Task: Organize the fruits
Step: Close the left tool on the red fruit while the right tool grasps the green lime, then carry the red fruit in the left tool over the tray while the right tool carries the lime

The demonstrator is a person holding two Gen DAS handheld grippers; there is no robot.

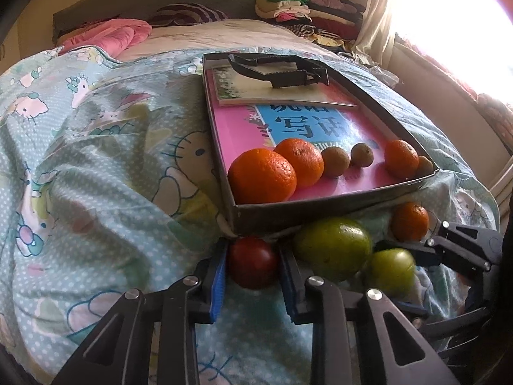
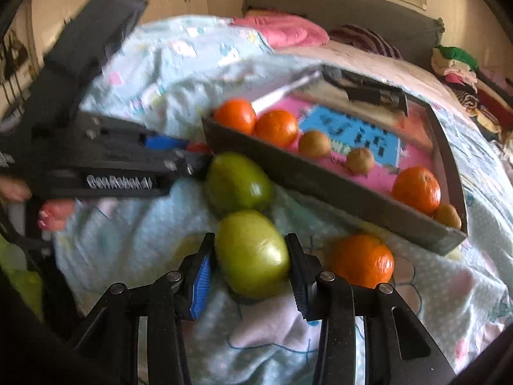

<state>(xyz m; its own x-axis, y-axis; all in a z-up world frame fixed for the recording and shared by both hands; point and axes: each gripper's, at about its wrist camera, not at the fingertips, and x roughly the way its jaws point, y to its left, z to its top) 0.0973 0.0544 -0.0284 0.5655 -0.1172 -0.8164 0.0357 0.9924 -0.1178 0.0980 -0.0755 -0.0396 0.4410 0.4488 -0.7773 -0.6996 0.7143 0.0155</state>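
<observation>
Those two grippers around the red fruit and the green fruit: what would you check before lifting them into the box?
1. Left gripper brackets the dark red round fruit: ok.
2. Right gripper brackets the smaller green oval fruit: ok.
3. Firm contact of the pads on either fruit: cannot tell.
4. Free floor in the shallow grey cardboard box, between the small brown fruit and the orange: ok.
5. Larger green fruit touches the held one and may roll: not ok.
6. Soft, wrinkled patterned blanket gives unsteady support: not ok.

A bed [image 1: 96, 160] under a cartoon-print quilt, grey headboard [image 1: 154, 3] behind, bright window [image 1: 449, 16] beside it.
</observation>
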